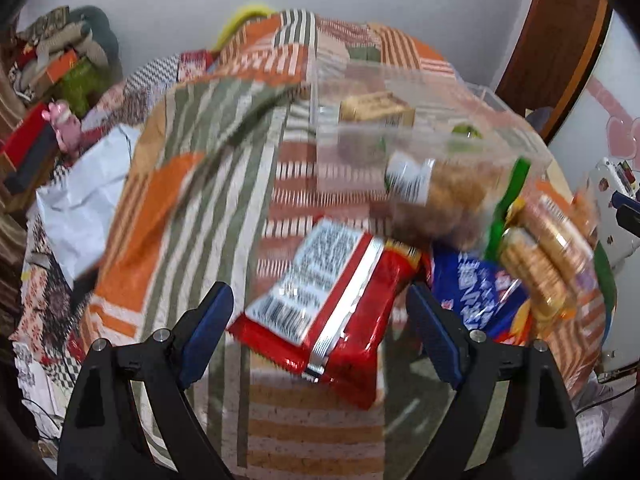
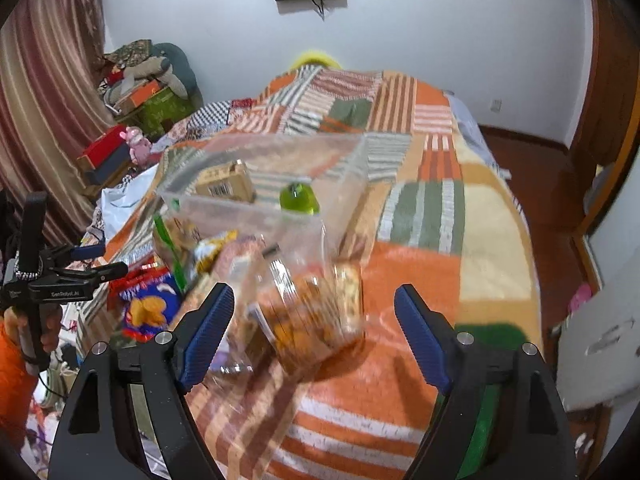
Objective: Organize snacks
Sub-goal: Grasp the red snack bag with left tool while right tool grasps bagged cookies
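A red snack packet [image 1: 320,320] lies label side up on the patchwork bedspread [image 1: 192,184], between the spread fingers of my left gripper [image 1: 320,292], which is open; the pads stand clear of it. Right of it are a blue packet [image 1: 476,288] and a clear sleeve of round biscuits [image 1: 540,260]. A clear bag of brown snacks [image 2: 312,320] rests between the fingers of my right gripper [image 2: 315,292], open and not touching it. Behind stands a clear plastic box [image 2: 240,216] holding a tan carton [image 2: 226,182] and a green item [image 2: 300,200].
My left gripper [image 2: 106,260] shows at the left edge of the right wrist view, held by a hand in an orange sleeve [image 2: 12,360]. Boxes and clothes [image 2: 140,92] pile up by the curtain. A white bag [image 1: 80,208] lies at the bed's left side.
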